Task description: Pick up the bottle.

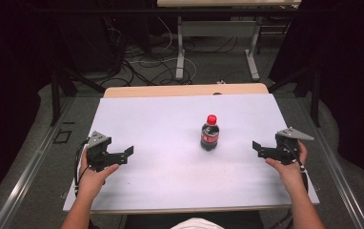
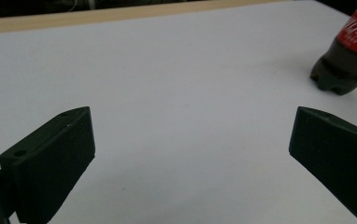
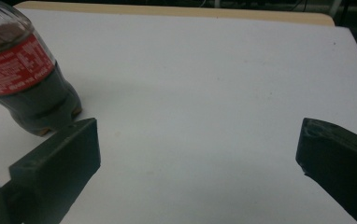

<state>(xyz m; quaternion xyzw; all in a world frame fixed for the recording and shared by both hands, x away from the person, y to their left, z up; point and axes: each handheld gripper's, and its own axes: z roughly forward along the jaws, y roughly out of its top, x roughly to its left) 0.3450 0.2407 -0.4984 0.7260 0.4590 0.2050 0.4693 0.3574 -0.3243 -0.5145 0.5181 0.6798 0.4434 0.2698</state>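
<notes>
Bottle [image 1: 209, 133] of dark cola stands upright, red cap on

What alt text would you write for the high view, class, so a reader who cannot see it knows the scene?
A small cola bottle with a red cap stands upright on a white table. The left hand-held gripper and the right hand-held gripper rest on either side of it, jaws open and pointing inward, neither touching the bottle.
</notes>
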